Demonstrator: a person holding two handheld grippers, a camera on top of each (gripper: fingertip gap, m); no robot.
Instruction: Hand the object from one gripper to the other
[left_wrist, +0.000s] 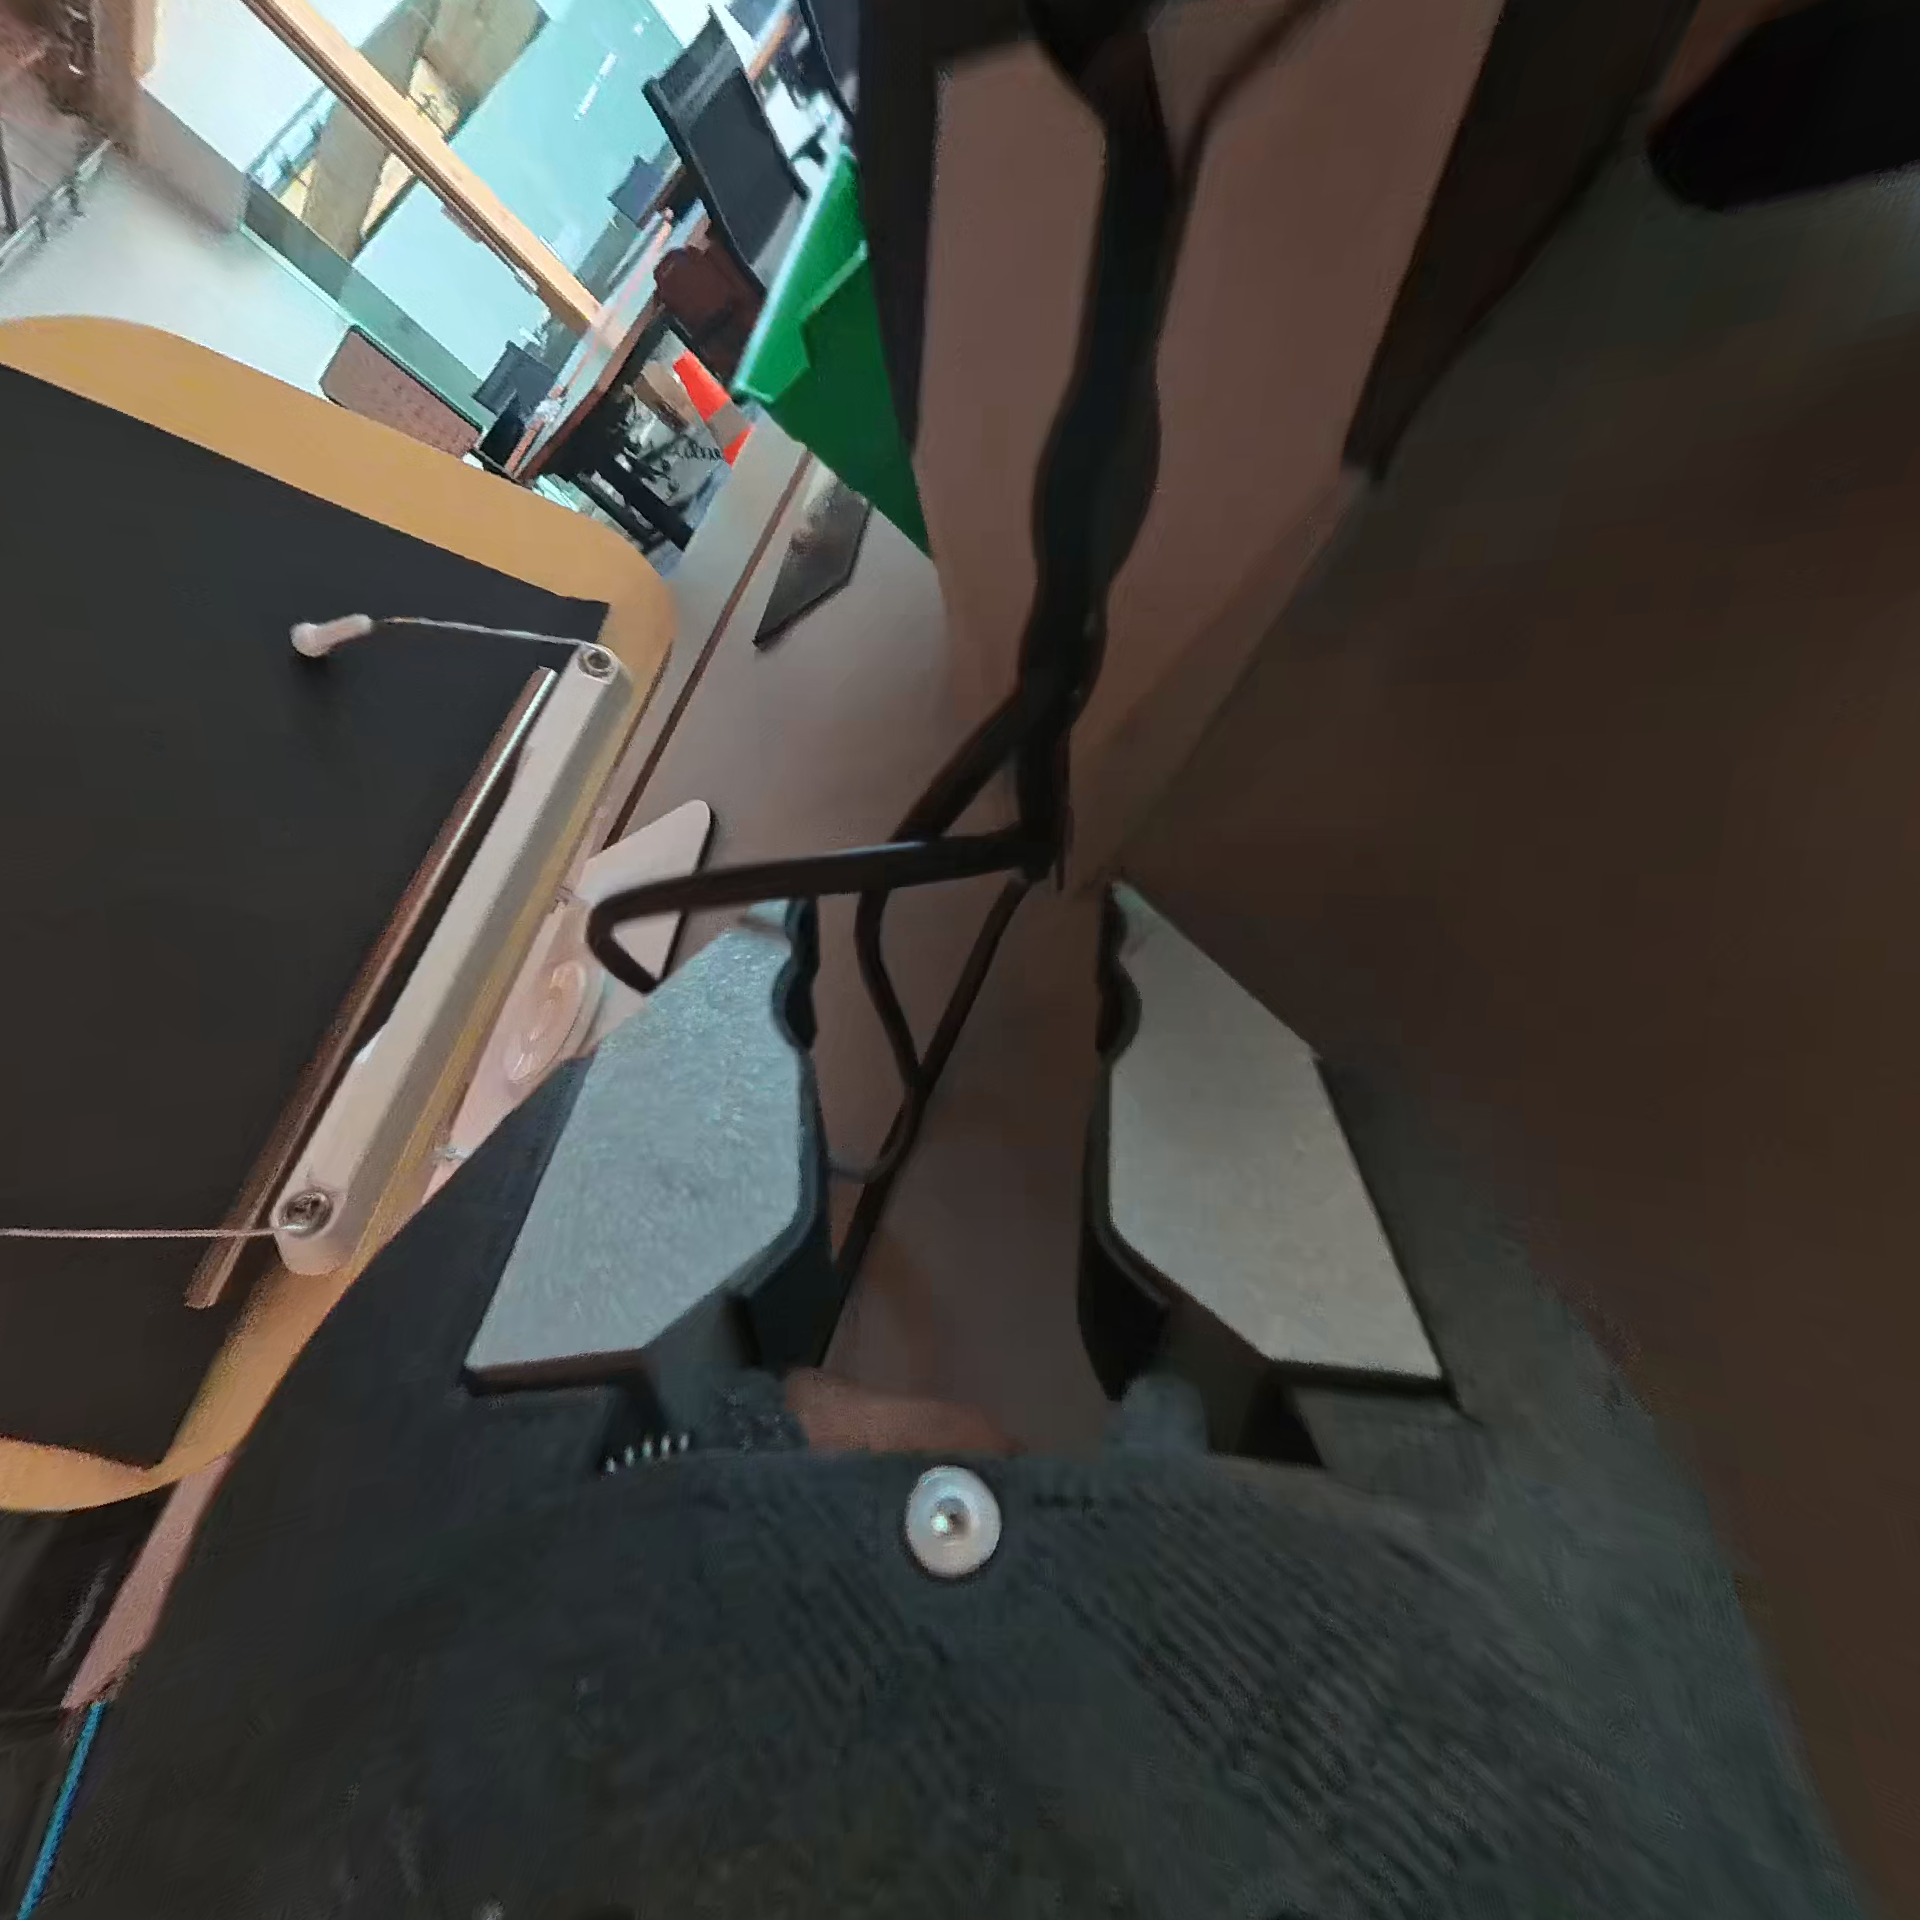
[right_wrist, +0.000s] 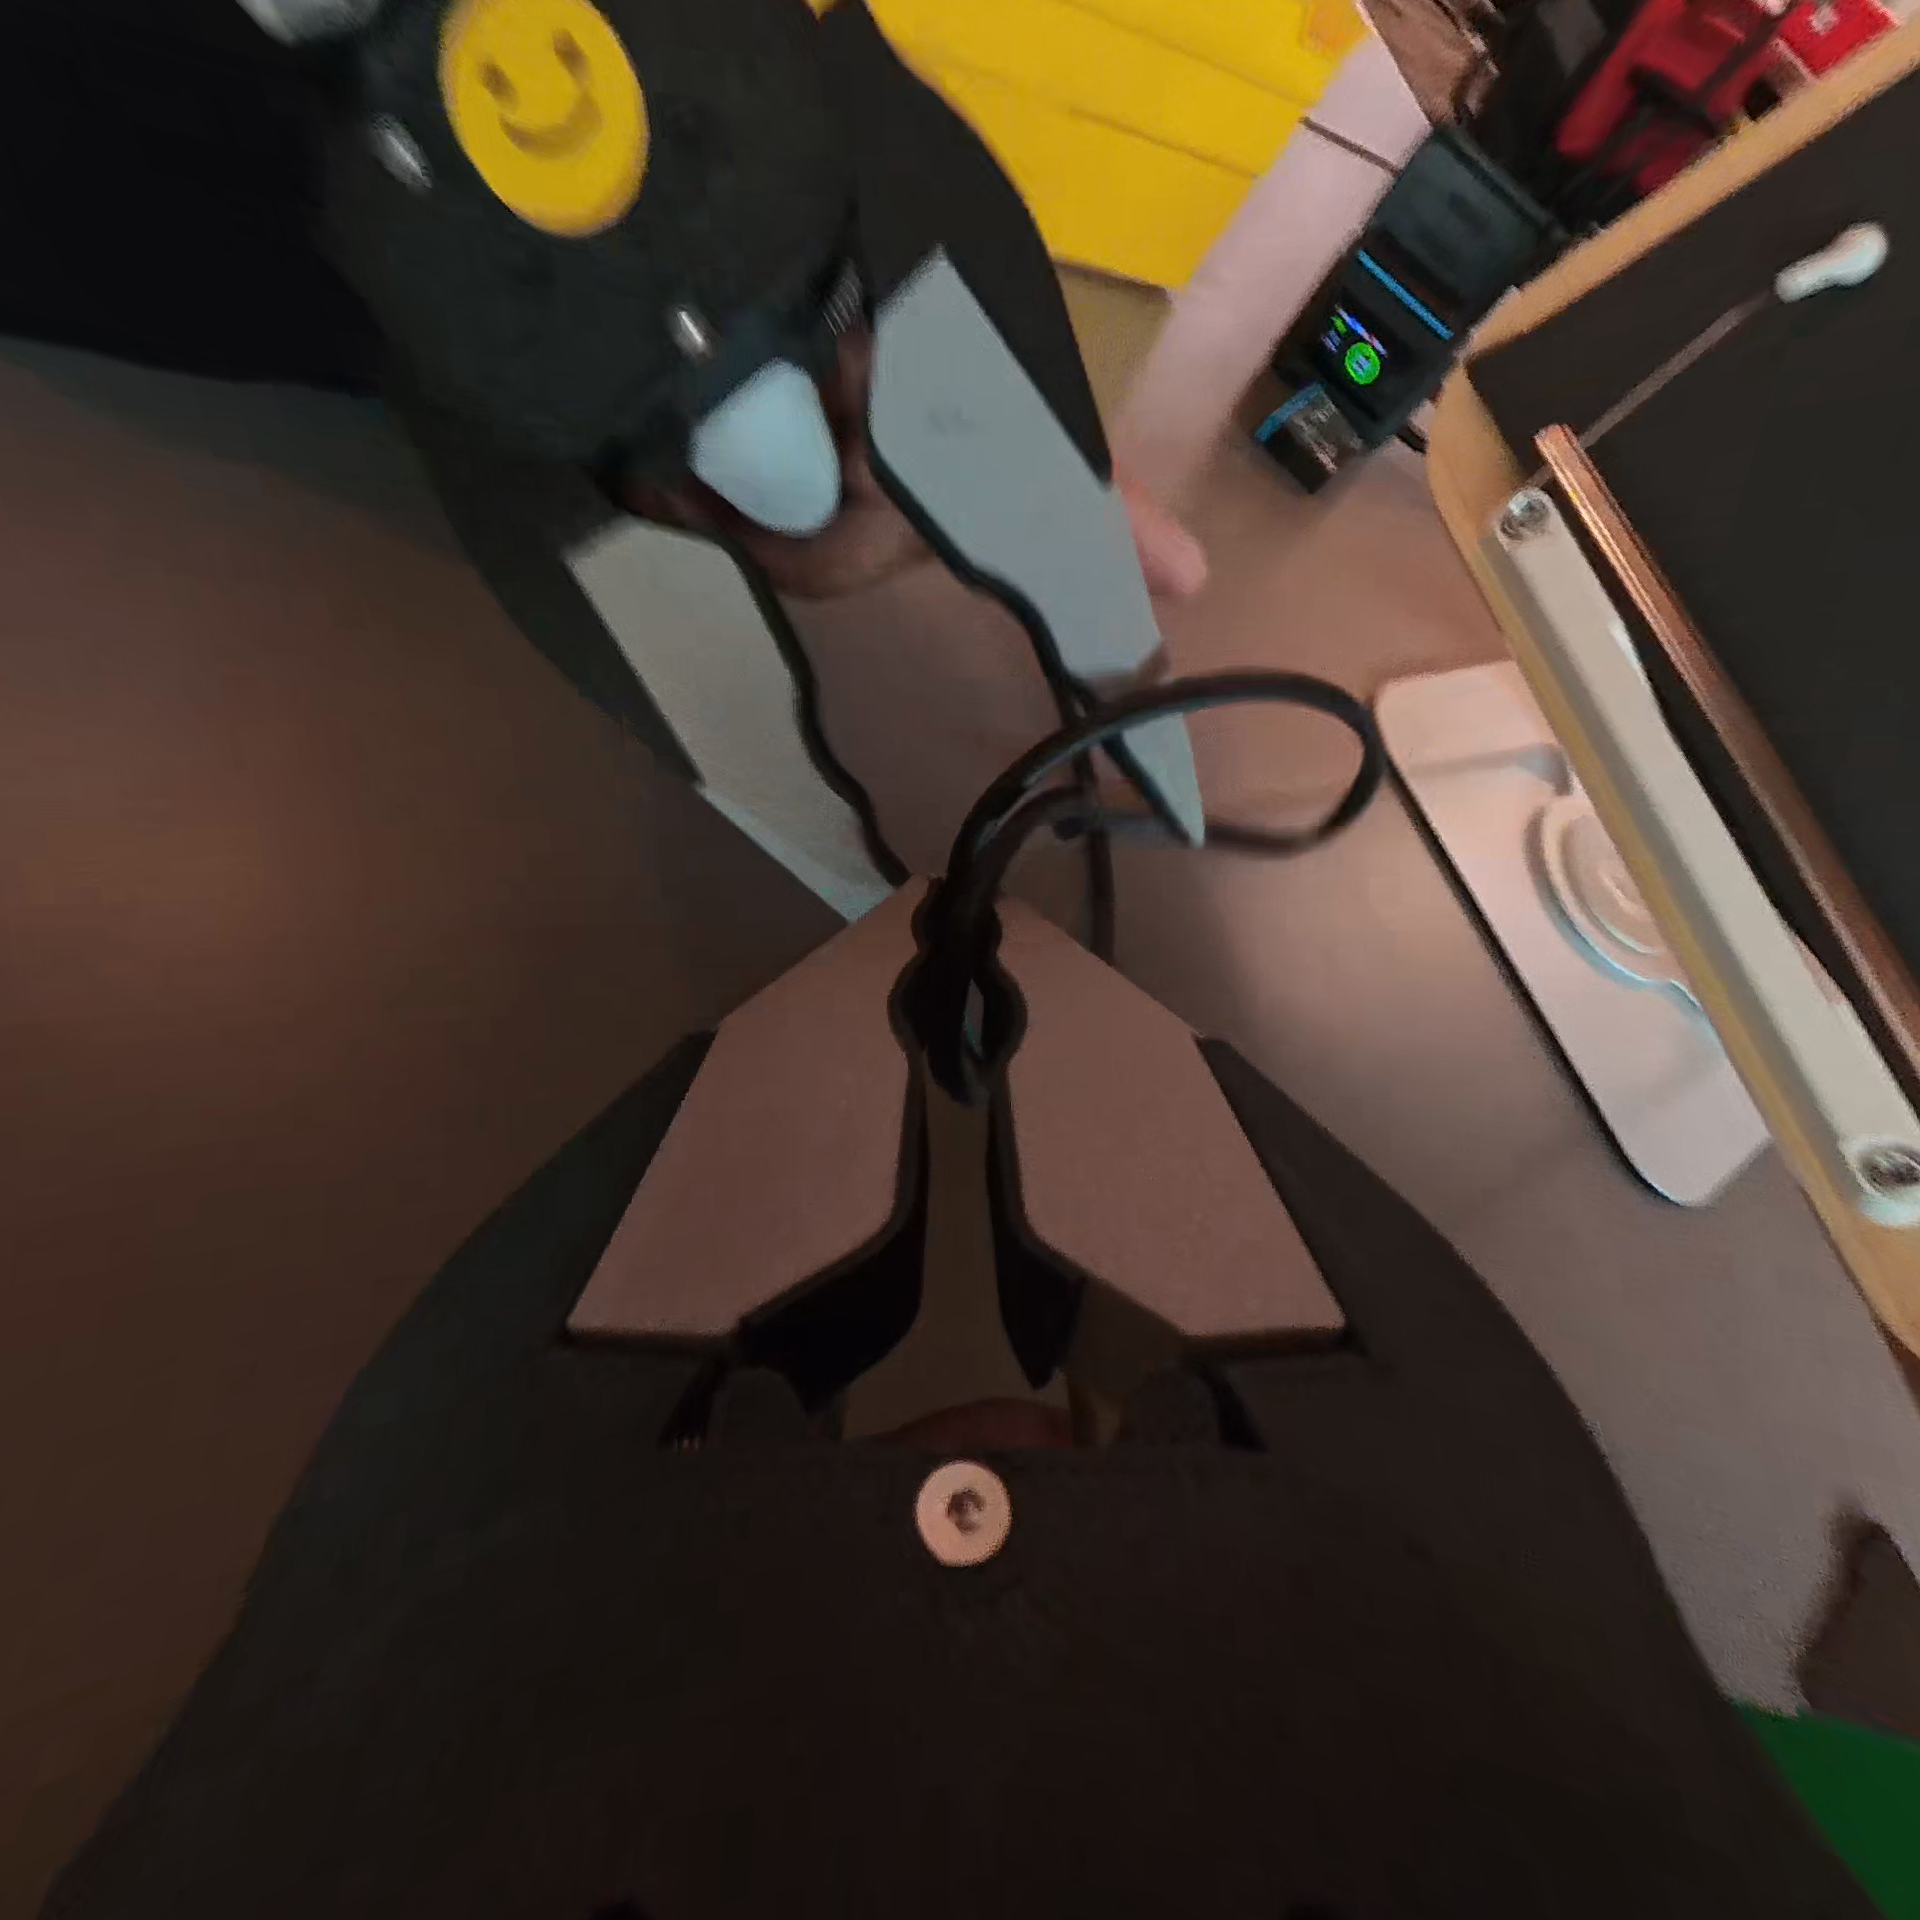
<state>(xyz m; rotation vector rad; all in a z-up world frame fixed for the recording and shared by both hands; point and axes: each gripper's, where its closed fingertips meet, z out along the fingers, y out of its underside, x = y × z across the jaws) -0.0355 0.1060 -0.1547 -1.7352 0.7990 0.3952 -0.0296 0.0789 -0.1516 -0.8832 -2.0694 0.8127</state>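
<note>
- One black cable (right_wrist: 1039, 769), bundled, sits pinched between my right claw (right_wrist: 961, 997) fingertips, a loop bulging out past them.
- My left claw (left_wrist: 956, 997) is spread wide; the cable's strands hang between its fingers (left_wrist: 665, 1122), and I can't tell if they touch.
- Both meet above the bench (right_wrist: 1299, 987), beside a black board with a tan rim (left_wrist: 208, 831).

Right hand-held gripper (right_wrist: 951, 940): fingers closed on a black cable (right_wrist: 1195, 696), which loops outward. Left hand-held gripper (right_wrist: 1039, 862): opposite, fingers spread around the cable. Black, wood-edged board (right_wrist: 1704, 436): at right.
</note>
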